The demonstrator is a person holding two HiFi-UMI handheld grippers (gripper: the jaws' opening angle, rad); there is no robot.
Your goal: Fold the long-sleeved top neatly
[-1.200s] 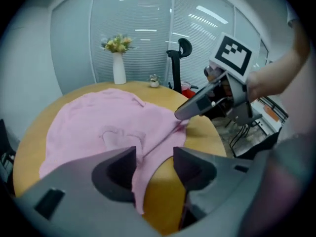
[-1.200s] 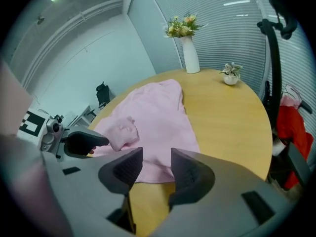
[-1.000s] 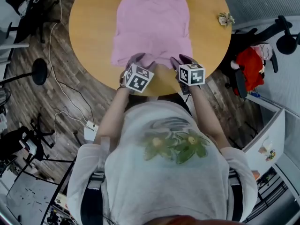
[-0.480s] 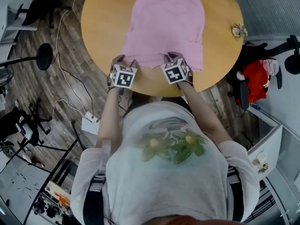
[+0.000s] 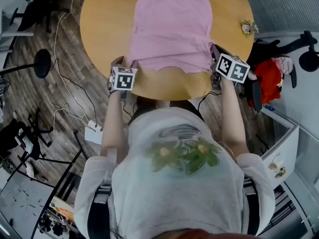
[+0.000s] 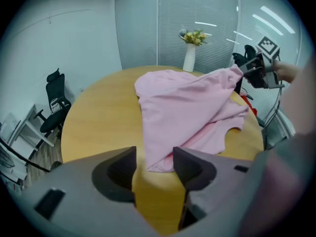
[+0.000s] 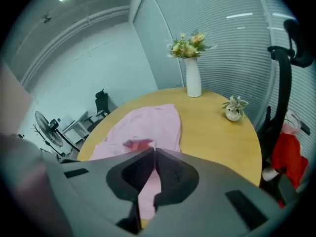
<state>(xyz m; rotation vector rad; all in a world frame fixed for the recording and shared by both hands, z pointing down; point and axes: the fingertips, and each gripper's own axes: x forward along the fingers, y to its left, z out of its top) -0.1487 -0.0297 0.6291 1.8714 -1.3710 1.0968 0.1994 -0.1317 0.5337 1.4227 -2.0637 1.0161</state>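
A pink long-sleeved top (image 5: 172, 29) lies on the round wooden table (image 5: 107, 19), with its near hem towards me. My right gripper (image 5: 213, 52) is at the hem's right corner. Its jaws are closing with pink fabric (image 7: 148, 196) pinched between them. In the left gripper view that corner hangs raised from the right gripper (image 6: 256, 70), with the cloth (image 6: 182, 112) stretched up to it. My left gripper (image 5: 125, 63) stands open just above the table. The top's near left corner lies just beyond its fingertips (image 6: 195, 162), not gripped.
A white vase of flowers (image 7: 193, 83) and a small potted plant (image 7: 233, 108) stand at the table's far right side. A red item (image 5: 269, 76) on a black chair sits right of the table. Cables (image 5: 70, 83) and a fan stand (image 5: 42, 63) are on the floor to the left.
Both grippers moved apart along the near hem, from its middle out to its corners. The right gripper shut on the right corner and raised it. The left stayed open.
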